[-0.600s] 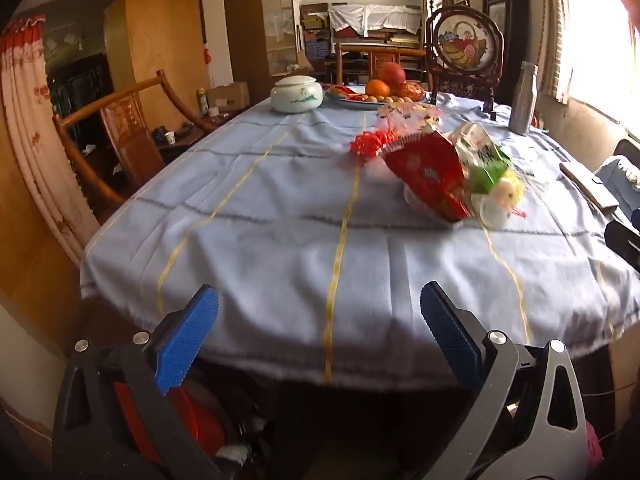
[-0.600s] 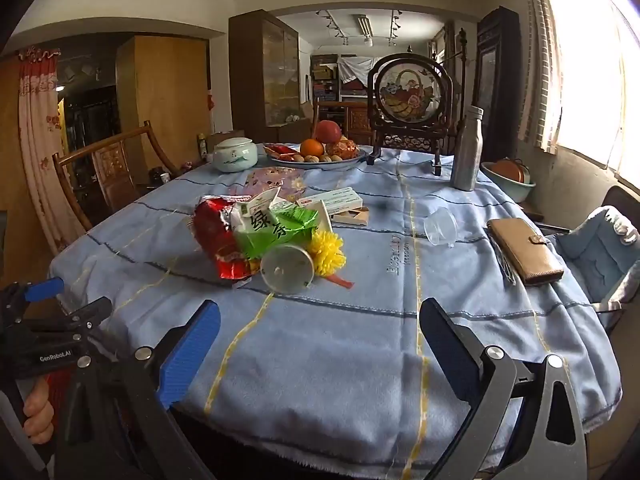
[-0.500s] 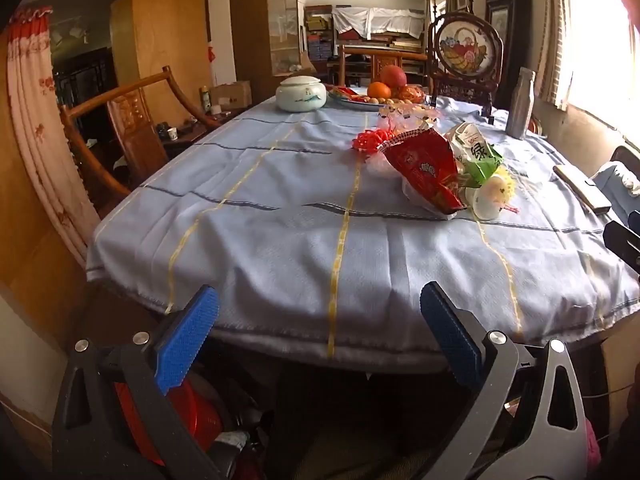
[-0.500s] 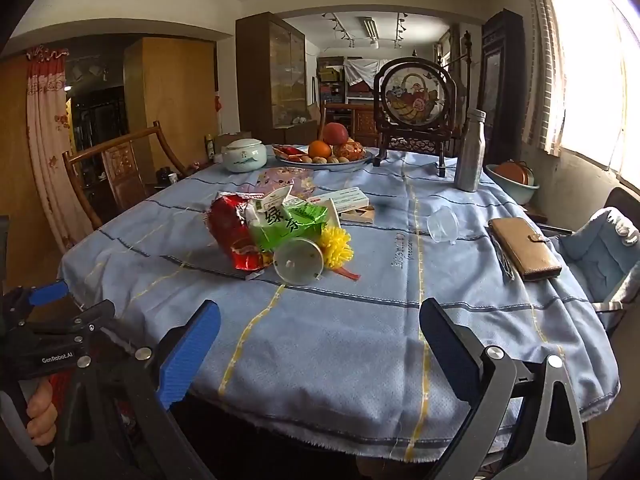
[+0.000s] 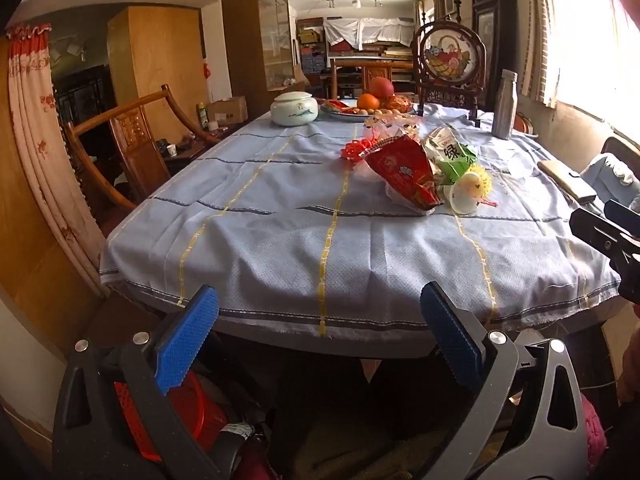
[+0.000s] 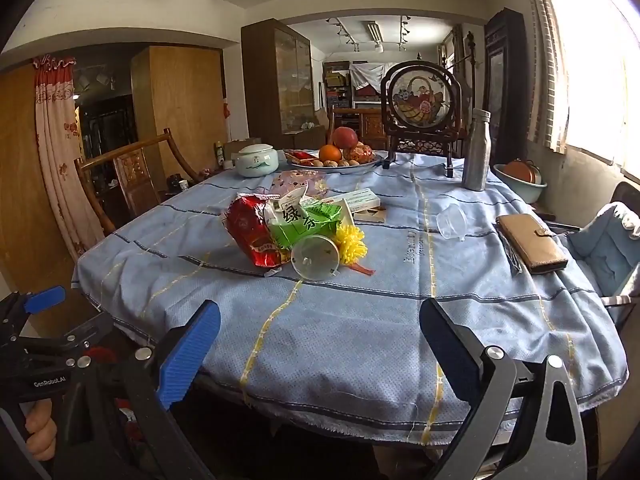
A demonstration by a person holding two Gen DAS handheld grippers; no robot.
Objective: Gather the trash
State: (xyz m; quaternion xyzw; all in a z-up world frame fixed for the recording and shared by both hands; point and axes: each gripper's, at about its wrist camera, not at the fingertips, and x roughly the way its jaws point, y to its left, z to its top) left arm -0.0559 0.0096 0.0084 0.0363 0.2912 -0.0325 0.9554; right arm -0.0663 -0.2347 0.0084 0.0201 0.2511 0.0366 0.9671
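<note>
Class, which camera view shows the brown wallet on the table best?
The right wrist view: the brown wallet lies fully visible on the tablecloth, clasp included. The left wrist view shows only a thin, foreshortened sliver of it near the table's right edge.

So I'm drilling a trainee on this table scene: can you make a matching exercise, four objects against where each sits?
Things:
1. red snack bag
2. brown wallet
3. metal bottle
4. white lidded jar

Places:
A. far left, beside the fruit plate
B. right edge of the tablecloth
C. left end of the trash pile
D. upright, far right, near the framed basket picture

Pairs: 1-C, 2-B, 3-D, 4-A
</note>
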